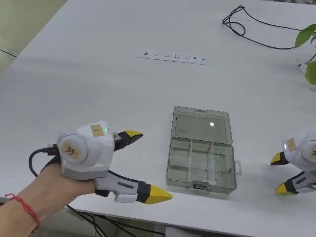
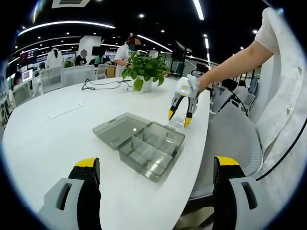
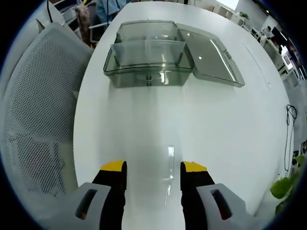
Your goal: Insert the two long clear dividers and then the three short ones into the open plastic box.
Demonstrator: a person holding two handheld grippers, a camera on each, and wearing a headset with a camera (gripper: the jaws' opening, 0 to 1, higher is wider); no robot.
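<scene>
Left gripper (image 1: 145, 165) hovers low-left over the white table (image 1: 98, 89), hand (image 1: 44, 190) wrapped behind it, its 2 jaws flung wide, gripping nothing. Right gripper (image 1: 279, 174) pokes in at the right edge, body cut off, jaws partly apart, empty. The open plastic box (image 1: 182, 181) sits between them, lid (image 1: 202, 126) flat behind. The clear dividers (image 1: 212, 160) inside are hard to count. The right gripper view adds a faint glint (image 3: 170, 163) on the table between its tips, and I can't tell whether it is a strip or glare.

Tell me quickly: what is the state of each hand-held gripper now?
Left hand-held gripper: open, holding nothing.
Right hand-held gripper: open.
</scene>
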